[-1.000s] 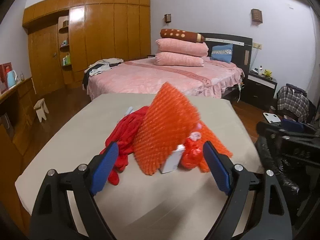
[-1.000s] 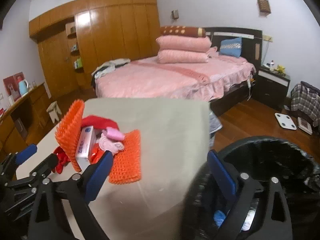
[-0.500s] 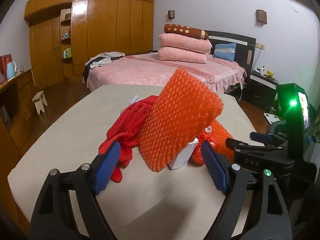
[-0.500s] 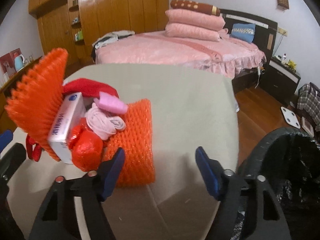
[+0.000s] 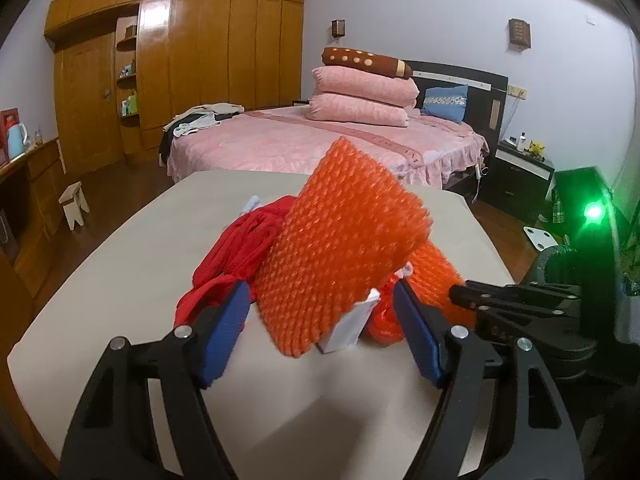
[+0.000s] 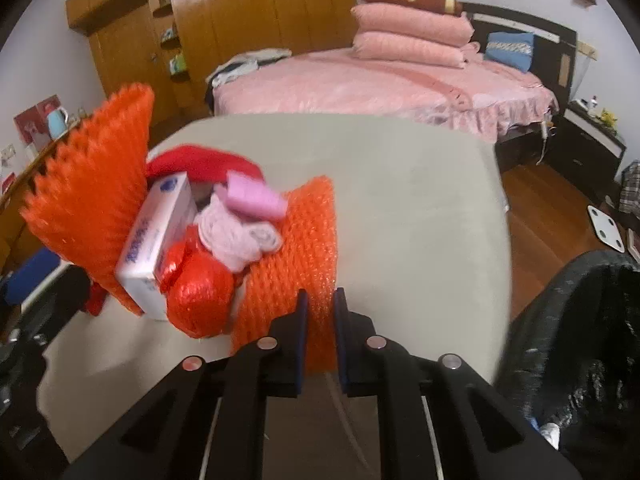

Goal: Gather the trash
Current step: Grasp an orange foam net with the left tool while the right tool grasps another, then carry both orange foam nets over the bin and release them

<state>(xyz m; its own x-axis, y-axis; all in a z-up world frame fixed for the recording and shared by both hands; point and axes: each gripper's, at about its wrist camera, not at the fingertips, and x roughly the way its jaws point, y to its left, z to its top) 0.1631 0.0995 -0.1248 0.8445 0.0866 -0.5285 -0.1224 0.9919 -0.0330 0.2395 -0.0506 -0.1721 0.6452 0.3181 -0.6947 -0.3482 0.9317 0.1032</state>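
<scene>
right tool [image 6: 319,312]: now clamped on orange foam net [image 6: 296,256], lower centre | left tool [image 5: 320,316]: apart, closer to pile | bin [image 6: 580,340] lower right, transfer likely next

Bumpy orange foam netting [image 5: 344,240] stands at centre frame on a matt beige tabletop [image 5: 132,280], beside soft red cloth [image 5: 240,248], a smooth white cardboard box [image 6: 156,236] and crinkled glossy red wrap [image 6: 200,296]. Glossy black plastic lines the bin [image 6: 580,320], lower right; varnished wood wardrobes [image 5: 192,64] gleam upper left.
</scene>
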